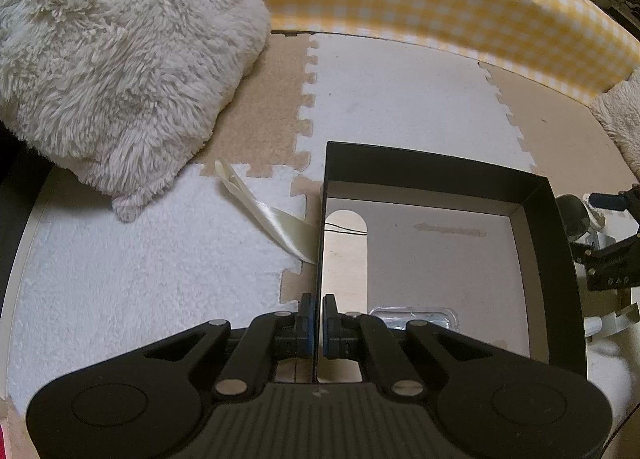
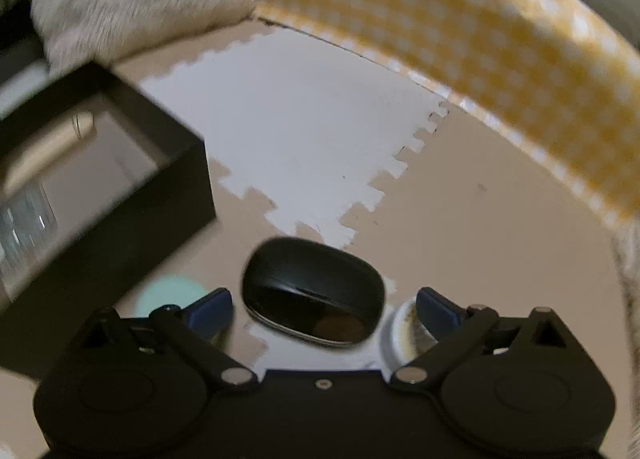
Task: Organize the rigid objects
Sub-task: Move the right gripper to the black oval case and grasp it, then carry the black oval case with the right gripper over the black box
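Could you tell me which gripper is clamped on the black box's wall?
The left gripper: shut on the black box wall, while the right gripper stands open.

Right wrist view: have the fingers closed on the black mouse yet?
No, the right gripper's fingers stand wide apart either side of the black mouse, not touching it.

Clear case [image 1: 414,317] half hidden behind left gripper [image 1: 318,315]; right-wrist view blurred.

One black box [image 1: 440,175], one clear plastic case [image 1: 416,317], one black oval case [image 2: 314,293], one ribbon [image 1: 264,215], one fluffy cushion [image 1: 120,59].
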